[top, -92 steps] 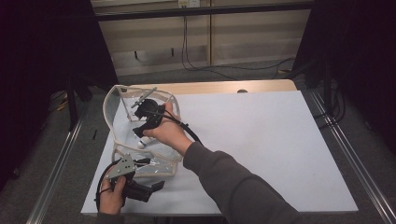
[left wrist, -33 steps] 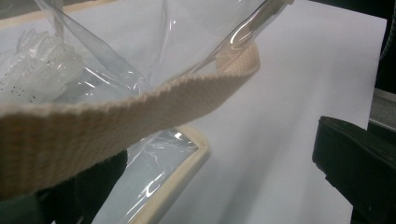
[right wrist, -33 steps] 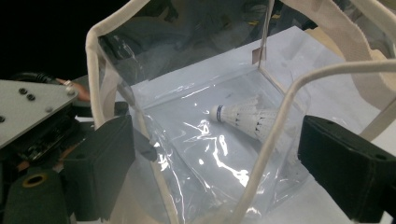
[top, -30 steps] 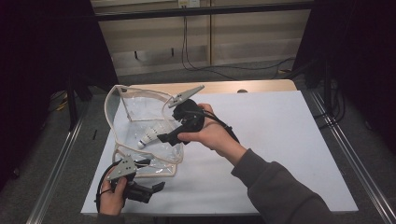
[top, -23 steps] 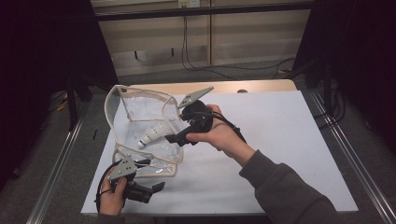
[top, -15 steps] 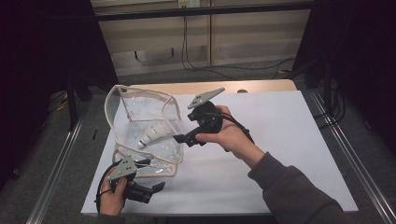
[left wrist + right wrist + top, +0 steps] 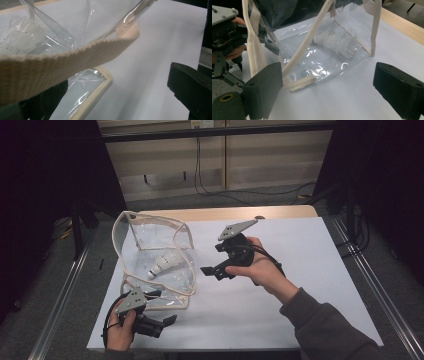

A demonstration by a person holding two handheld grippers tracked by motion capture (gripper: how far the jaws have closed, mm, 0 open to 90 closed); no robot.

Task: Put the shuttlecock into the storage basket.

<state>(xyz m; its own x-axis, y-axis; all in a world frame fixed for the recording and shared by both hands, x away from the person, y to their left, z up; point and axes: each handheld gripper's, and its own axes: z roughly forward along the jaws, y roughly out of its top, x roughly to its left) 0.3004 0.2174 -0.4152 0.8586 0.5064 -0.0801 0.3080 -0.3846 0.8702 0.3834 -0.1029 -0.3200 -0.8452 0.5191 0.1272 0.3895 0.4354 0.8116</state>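
Dark-curtained room, white surface (image 7: 300, 270) lit from above, grey floor and cables beyond. On the left half of the surface, a clear bag (image 7: 150, 255) with beige webbing trim, mouth held wide. Inside, lying on its side on the bag's lower wall, a white shuttlecock (image 7: 162, 266), seen through the plastic in the right gripper view too (image 7: 334, 41). At the bag's near edge, left hand-held gripper (image 7: 167, 320) low at the surface's front; in the left gripper view, beige strap (image 7: 62, 62) crossing right above the jaws, but whether pinched or merely draped over: cannot tell, one jaw hidden behind the webbing. Right hand-held gripper (image 7: 207, 270) lifted off the surface just right of the bag, apart from it, jaws spread wide and empty, pointed back toward the bag's opening. Judged step: shuttlecock placed in the bag, right hand clear of it, bag not yet closed or lifted. Likely next: a grip on the free strap (image 7: 307, 42) or rim, calling for a slow approach to thin, floppy webbing, and care against tipping the bag and rolling the shuttlecock out through the open mouth.
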